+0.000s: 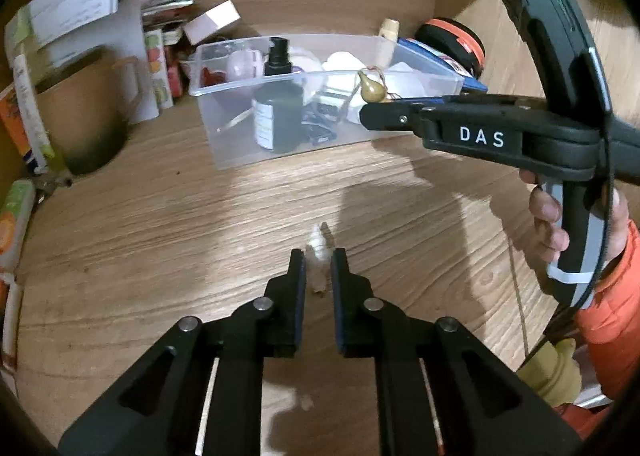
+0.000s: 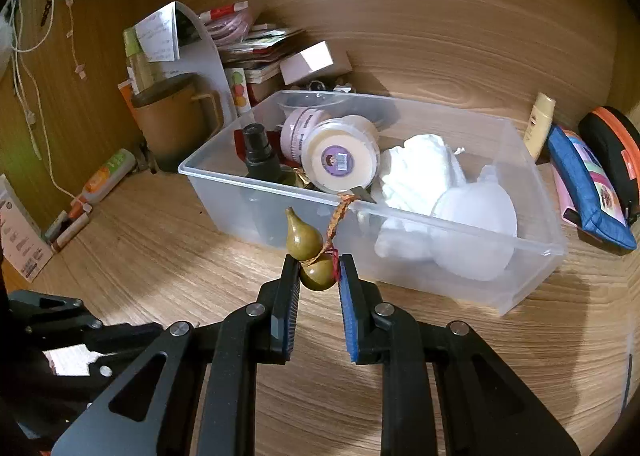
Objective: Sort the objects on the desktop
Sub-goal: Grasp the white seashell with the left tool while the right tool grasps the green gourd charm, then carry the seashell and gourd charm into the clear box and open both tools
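A small green gourd (image 2: 311, 252) with a red-brown string is being pinched by its lower bulb between the fingers of the right gripper (image 2: 318, 270). It is being held in the air just in front of the clear plastic bin (image 2: 532, 252), close to the bin's near wall. The step in hand looks like putting the gourd away. For the next move, the gourd probably needs to be lifted over the near wall and let go in a free spot inside the bin, beside the white cloth (image 2: 420, 172) and the round tub (image 2: 340, 160).

On the desk in front of the bin, a small pale shell-like thing (image 1: 319, 256) is being gripped by the left gripper (image 1: 319, 262), whose fingers are closed close against its sides.

The letters "DAS" are being shown on the side of the right gripper. The writing on the round tub's purple label is too small to be read.
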